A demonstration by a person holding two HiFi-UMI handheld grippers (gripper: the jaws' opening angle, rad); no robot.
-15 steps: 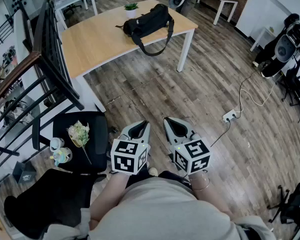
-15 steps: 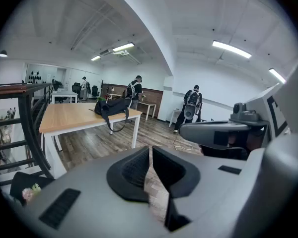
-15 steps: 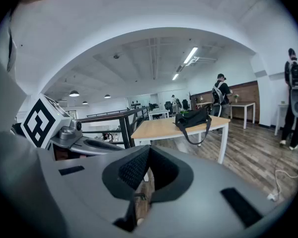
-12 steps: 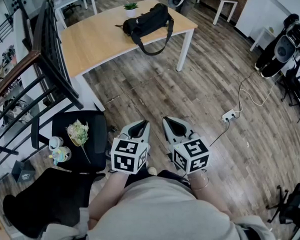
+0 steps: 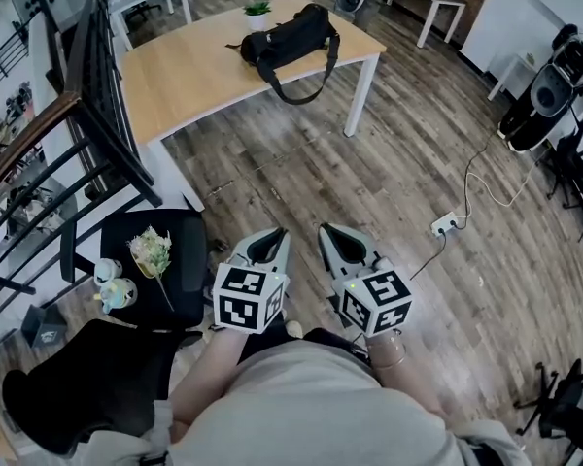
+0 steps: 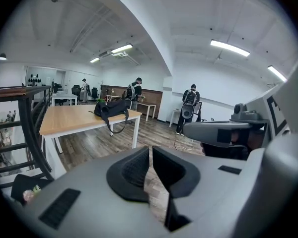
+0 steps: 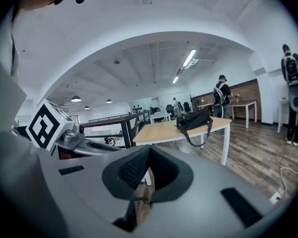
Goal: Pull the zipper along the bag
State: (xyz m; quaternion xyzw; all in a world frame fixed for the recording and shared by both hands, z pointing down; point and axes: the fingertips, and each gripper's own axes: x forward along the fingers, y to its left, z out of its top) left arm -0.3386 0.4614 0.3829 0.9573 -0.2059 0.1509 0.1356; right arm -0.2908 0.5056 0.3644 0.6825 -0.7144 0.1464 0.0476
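On the left we see a black railing (image 5: 102,115) and a black chair (image 5: 187,239) with flowers (image 5: 153,255) on its seat, and past them a wooden table (image 5: 185,76) stands on the plank floor (image 5: 389,163). The black bag (image 5: 287,39) lies at the far end of that table by a little green plant (image 5: 257,10), far from us. We hold the left gripper (image 5: 270,241) and the right gripper (image 5: 332,239) side by side over the floor, both closed tight with nothing in them, and a white plug strip (image 5: 444,225) lies to the right.
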